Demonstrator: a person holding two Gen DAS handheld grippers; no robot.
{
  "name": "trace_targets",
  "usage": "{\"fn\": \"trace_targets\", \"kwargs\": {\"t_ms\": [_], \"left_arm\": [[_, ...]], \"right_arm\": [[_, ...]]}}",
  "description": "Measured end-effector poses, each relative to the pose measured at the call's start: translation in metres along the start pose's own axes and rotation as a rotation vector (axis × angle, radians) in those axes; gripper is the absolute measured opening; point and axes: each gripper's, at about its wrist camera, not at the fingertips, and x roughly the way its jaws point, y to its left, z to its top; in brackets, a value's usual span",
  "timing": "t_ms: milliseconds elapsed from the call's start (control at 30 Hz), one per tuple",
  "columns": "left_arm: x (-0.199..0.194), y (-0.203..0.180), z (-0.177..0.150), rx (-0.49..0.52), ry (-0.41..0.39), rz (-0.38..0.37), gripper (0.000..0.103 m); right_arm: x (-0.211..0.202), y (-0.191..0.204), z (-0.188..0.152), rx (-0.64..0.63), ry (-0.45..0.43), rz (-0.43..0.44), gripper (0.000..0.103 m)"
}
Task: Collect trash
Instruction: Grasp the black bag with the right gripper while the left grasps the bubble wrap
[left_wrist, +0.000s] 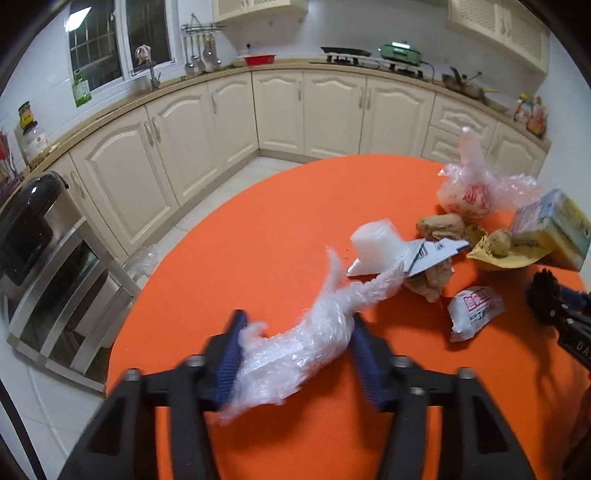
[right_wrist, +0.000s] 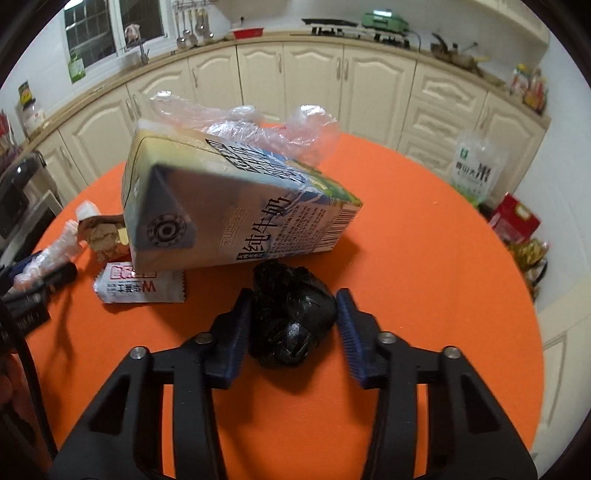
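Crumpled clear plastic (left_wrist: 295, 350) sits pinched in L gripper (left_wrist: 295, 354) above orange table (left_wrist: 258, 221), R gripper (right_wrist: 293, 325) brackets black bag wad (right_wrist: 291, 314), grip unclear, w/ milk carton (right_wrist: 229, 206) ahead; mid-pickup, next needs a bin.

Place: a home kitchen.
Cabinets: cream panelled doors (left_wrist: 332, 110) run in an L under a long counter, with wall cupboards (left_wrist: 509, 26) above.
Cooking: a gas hob (left_wrist: 347, 57) carries a black pan, beside a green pot (left_wrist: 400, 51).
Utensils: ladles hang from a wall rack (left_wrist: 201, 48).
Sink side: a tap (left_wrist: 153, 75) stands below a window (left_wrist: 99, 40).
Appliance: a steel oven unit (left_wrist: 55, 295) stands on the tiled floor.
Worktop: a round orange worktop (left_wrist: 288, 206) carries household litter.
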Motion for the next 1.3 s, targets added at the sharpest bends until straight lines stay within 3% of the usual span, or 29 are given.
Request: {"fn": "trace_targets", "kwargs": {"t_ms": [100,300,700,1300], "left_arm": [[0.001,0.005,0.008,-0.018,-0.017,-0.015,0.024],[-0.015,0.011,0.000,-0.055,-0.045,-0.037,0.023],[-0.102,-0.018,-0.081,-0.069,-0.134,-0.106,0.023],[-0.254,-0.096,-0.186,0.049,-0.344,-0.200,0.023]], "right_arm": [[-0.004,0.000,-0.003,-0.007,-0.009,0.014,0.034],[-0.021,-0.008,-0.017,0.022,-0.017,0.086,0.034],[-0.086,-0.037,-0.045,0.063,-0.085,0.150,0.034],[-0.208,-0.076,-0.085,0.112,-0.279,0.215,0.034]]}}
